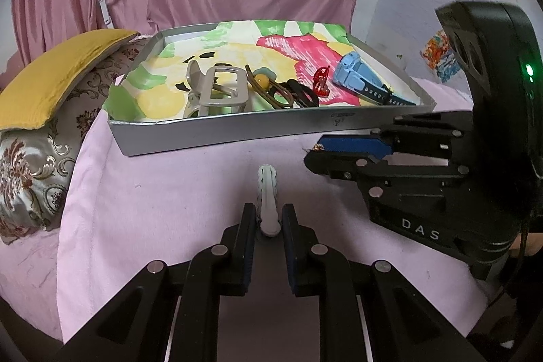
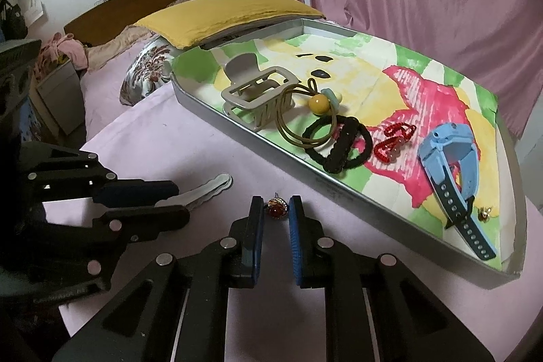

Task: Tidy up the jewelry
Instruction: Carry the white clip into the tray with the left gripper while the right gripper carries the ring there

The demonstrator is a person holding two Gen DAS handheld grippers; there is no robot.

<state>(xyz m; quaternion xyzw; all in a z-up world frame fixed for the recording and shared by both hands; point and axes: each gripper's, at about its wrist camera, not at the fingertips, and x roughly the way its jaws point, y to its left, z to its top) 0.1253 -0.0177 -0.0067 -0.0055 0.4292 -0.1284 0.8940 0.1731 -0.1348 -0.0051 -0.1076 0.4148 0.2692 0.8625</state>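
My left gripper (image 1: pixel 268 221) has matt black plastic fingers with ribbed blue pads, and steel pins at the joints; my right gripper (image 2: pixel 275 209) is the same. The white hair clip (image 1: pixel 267 192) looks like smooth plastic. The earring (image 2: pixel 277 208) is glossy amber stone in shiny gold metal. The tray (image 1: pixel 220 131) is dull grey sheet metal, lined with matt painted paper (image 2: pixel 366 70). The beige claw clip (image 2: pixel 258 90) is satin plastic, and the blue watch (image 2: pixel 451 155) smooth rubbery plastic. The pink bedsheet (image 1: pixel 169 192) is soft, slightly fuzzy cloth.
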